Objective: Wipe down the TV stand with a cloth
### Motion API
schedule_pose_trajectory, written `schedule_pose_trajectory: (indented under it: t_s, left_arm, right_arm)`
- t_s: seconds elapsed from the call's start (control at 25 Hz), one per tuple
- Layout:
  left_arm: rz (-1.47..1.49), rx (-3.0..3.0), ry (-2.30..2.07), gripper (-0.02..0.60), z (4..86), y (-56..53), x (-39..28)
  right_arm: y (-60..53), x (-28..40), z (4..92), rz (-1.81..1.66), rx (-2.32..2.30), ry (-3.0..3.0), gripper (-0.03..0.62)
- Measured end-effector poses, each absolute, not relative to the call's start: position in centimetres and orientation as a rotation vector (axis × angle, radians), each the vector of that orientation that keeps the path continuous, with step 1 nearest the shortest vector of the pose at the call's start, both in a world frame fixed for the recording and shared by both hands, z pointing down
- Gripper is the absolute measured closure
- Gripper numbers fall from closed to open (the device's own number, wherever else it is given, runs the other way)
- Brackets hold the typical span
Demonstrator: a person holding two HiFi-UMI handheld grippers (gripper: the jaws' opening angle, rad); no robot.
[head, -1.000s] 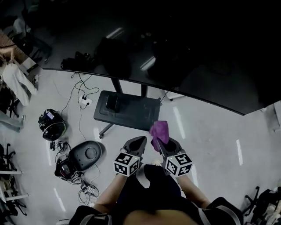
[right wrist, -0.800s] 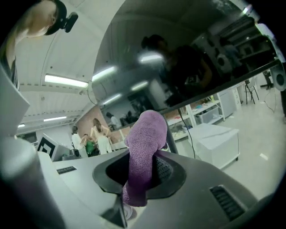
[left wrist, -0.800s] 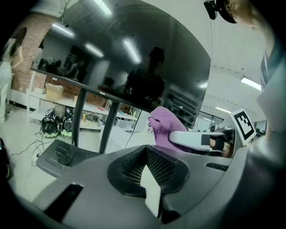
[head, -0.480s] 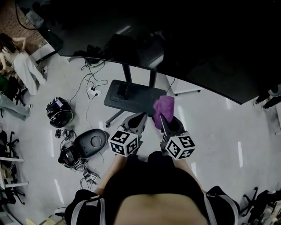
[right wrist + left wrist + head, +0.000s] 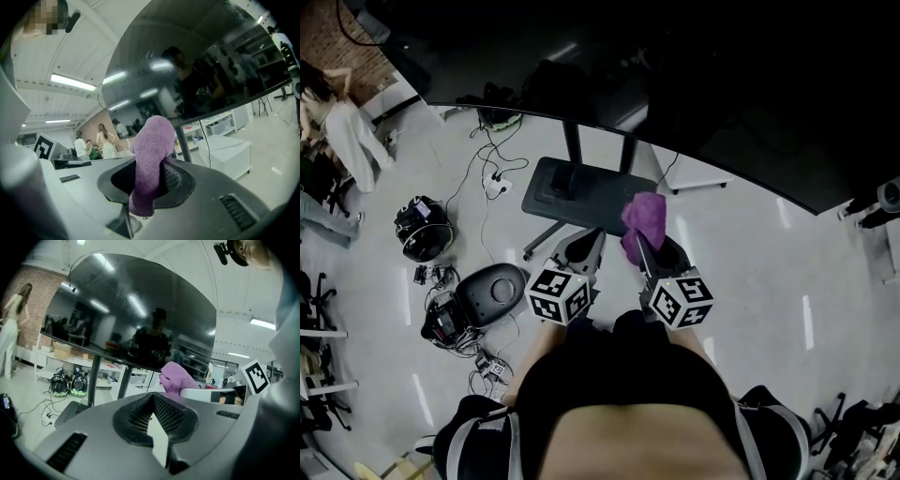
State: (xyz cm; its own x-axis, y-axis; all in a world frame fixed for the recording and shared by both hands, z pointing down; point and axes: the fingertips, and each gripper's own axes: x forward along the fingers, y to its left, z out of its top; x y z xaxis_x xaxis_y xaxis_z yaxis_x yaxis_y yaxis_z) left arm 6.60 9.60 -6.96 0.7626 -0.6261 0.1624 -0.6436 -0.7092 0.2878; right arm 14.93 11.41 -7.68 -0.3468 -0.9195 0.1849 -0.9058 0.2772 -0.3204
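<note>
The TV stand's dark base tray (image 5: 572, 192) lies on the floor under a large black TV screen (image 5: 694, 84), with two posts rising from it. My right gripper (image 5: 645, 246) is shut on a purple cloth (image 5: 644, 217) that sticks up over the tray's near right corner. In the right gripper view the purple cloth (image 5: 150, 159) hangs pinched between the jaws, with the TV screen (image 5: 211, 61) ahead. My left gripper (image 5: 584, 242) hovers by the tray's near edge. Its jaws are shut on nothing in the left gripper view (image 5: 154, 406), where the purple cloth (image 5: 176, 376) shows to the right.
A helmet (image 5: 422, 228), a round black device (image 5: 489, 292) and loose cables (image 5: 483, 164) with a power strip (image 5: 497, 187) lie on the floor to the left. A person in white (image 5: 347, 131) stands at far left. A white cabinet (image 5: 225, 150) sits behind the stand.
The head view has shifted, so the stand base now sits higher in the picture. Both grippers have kept close to its near edge. The cloth stays in the right gripper.
</note>
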Motion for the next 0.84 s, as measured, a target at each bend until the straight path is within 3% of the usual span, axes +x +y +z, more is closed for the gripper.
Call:
schedule_pose_trajectory:
  t_s: [0.84]
  left_arm:
    - [0.144, 2.57, -0.981, 0.577, -4.5, 8.6, 3.2]
  right_arm:
    - [10.3, 13.2, -5.3, -0.654, -1.823, 2.517, 0.499]
